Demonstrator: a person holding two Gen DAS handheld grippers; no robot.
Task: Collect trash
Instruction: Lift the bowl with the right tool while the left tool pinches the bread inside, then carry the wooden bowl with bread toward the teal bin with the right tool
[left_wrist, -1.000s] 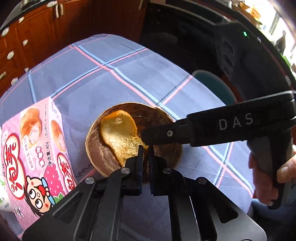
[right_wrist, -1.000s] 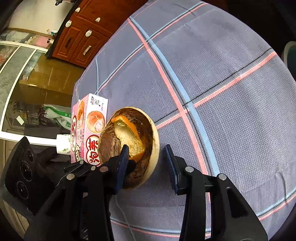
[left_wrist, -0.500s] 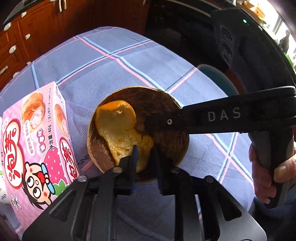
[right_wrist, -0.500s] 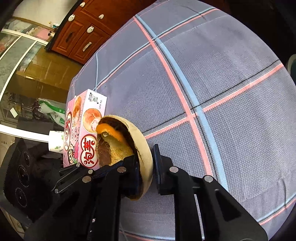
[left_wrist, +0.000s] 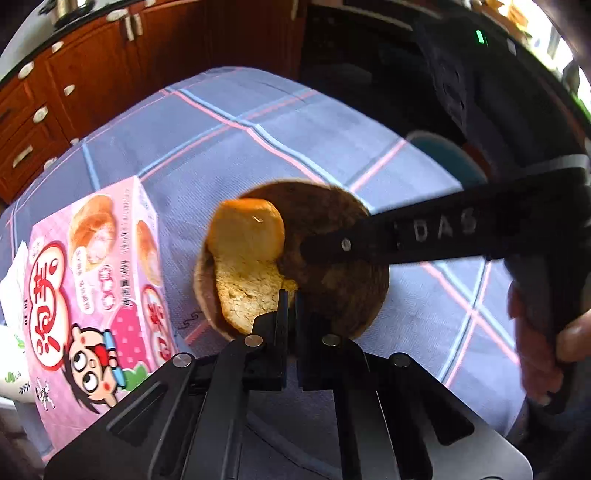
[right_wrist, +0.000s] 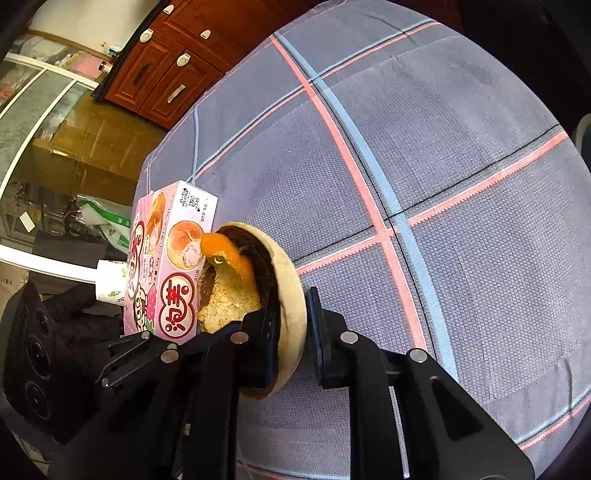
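Lying left of wooden bowl (left_wrist: 332, 280): pink snack box (left_wrist: 92, 280) on checked worktop (left_wrist: 221, 147).
Closing fully: left hand-held gripper (left_wrist: 290, 299), tips at edge of orange peel (left_wrist: 247, 266) inside bowl; grip on peel unclear.
Clamping bowl's near rim, bowl tilting: right hand-held gripper (right_wrist: 291, 321), jaws narrowed.

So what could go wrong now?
The right gripper, its fingers just closed on the rim, holds the wooden bowl tilted, so it might slip or tip onto the pink box. The left gripper seems to pinch only the edge of the orange peel, which could tear or drop.
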